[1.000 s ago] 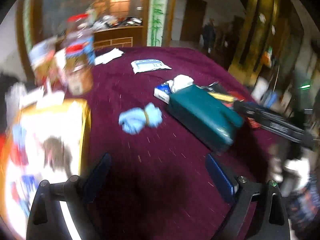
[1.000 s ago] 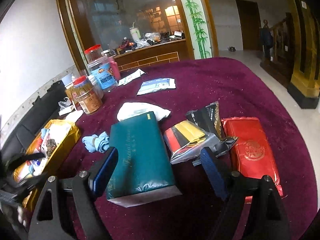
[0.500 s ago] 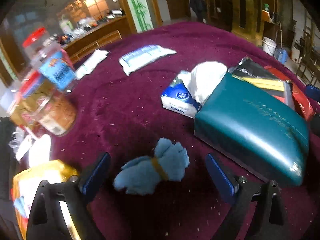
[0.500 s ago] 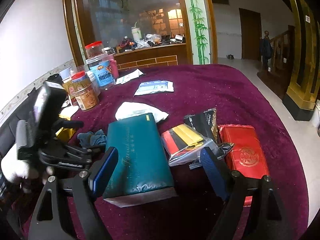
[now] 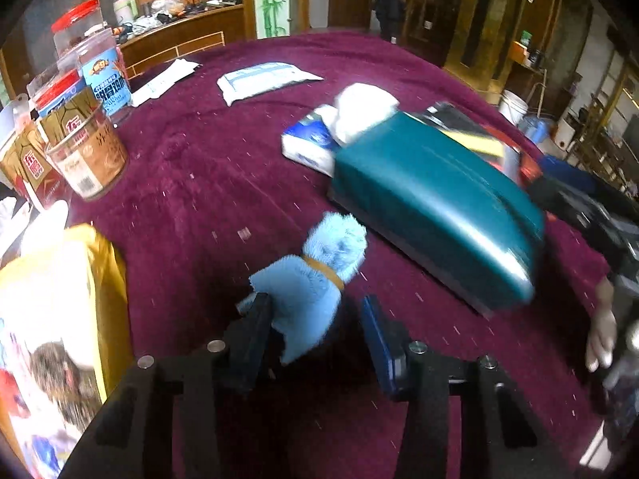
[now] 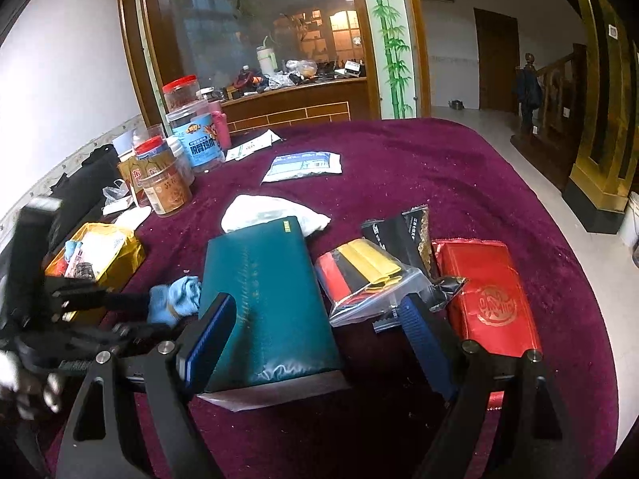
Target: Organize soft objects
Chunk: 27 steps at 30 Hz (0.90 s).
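i am looking along my left gripper point(image 5: 315, 329) at a round counter point(image 5: 207, 183) covered in dark purple cloth. its fingers point(image 5: 255, 335) are closing around a small light blue cloth bundle point(image 5: 315, 275), tied at the middle with a tan band; the near end of the bundle sits between them, touching the left-side finger, while a gap shows on the other side, so it is not yet gripped. the bundle lies on the counter near its left edge, between an open yellow bag point(image 5: 60, 319) of mixed items and a long teal pack point(image 5: 435, 203). beyond the teal pack are a white and blue tissue pack point(image 5: 307, 143) with a crumpled white cloth point(image 5: 359, 107) on it. toward the far left edge stand several jars point(image 5: 86, 147) with red lids, and flat white packets point(image 5: 263, 80) lie toward the far edge. my right gripper point(image 6: 319, 335) hovers over the near end of the teal pack point(image 6: 263, 299) with its fingers point(image 6: 211, 335) spread wide and holding nothing. from there i see, to the right of the teal pack, a clear bag of red, black and yellow pieces point(image 6: 359, 275), a black packet point(image 6: 403, 231) and a red packet point(image 6: 491, 291), all lying flat. at the left of that view the left gripper point(image 6: 139, 311) reaches the blue bundle point(image 6: 175, 297).
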Available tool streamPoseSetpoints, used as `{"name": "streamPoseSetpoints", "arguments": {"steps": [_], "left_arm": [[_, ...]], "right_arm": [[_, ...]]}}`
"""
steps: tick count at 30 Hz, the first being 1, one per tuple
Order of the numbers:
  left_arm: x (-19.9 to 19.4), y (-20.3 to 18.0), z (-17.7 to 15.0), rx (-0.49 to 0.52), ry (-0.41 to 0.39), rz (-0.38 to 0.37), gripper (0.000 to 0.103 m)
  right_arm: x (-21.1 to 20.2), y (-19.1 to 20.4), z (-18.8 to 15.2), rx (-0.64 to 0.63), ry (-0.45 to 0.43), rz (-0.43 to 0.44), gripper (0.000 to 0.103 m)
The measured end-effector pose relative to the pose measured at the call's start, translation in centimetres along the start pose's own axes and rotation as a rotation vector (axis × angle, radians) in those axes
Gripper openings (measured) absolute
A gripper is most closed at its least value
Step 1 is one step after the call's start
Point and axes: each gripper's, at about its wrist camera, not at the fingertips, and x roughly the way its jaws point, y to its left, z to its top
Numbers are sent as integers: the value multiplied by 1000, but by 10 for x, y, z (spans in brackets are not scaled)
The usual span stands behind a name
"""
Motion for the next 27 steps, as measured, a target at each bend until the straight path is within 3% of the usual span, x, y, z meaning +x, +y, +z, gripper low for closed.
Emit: {"name": "streamPoseSetpoints", "arguments": {"steps": [2, 3, 4, 6, 13, 14, 15, 17, 18, 23, 27], "left_arm": [[-6, -13, -10, 10, 7, -5, 49], [-10, -17, -14, 15, 2, -5, 55], [-13, -19, -15, 19, -7, -2, 68], [-19, -25, -14, 42, -41, 19, 79], [10, -35, 8, 166, -73, 225, 83], [19, -36, 10, 180, -61, 233, 81], [31, -35, 11, 183, -32, 231, 72], [30, -32, 12, 139, -44, 173, 45], [29, -30, 12, 100, -24, 114, 44], [-4, -31, -2, 55, -70, 31, 43], [-40, -34, -24, 6, -124, -47, 44]], "right_arm": [[-1, -1, 0, 3, -1, -2, 83], [-1, -1, 0, 4, -2, -4, 83], [-1, -1, 0, 6, -4, -6, 83], [-2, -3, 0, 12, -5, -8, 83], [-2, -10, 3, 37, -10, -13, 83], [-2, -12, 3, 40, -14, -18, 83], [-3, -14, 4, 46, -18, -22, 83], [-5, -22, 6, 79, -30, -22, 83], [-6, -26, 6, 94, -34, -21, 83], [-21, -61, 13, 218, -88, -27, 83], [-37, -113, 10, 438, -145, 2, 89]]}}
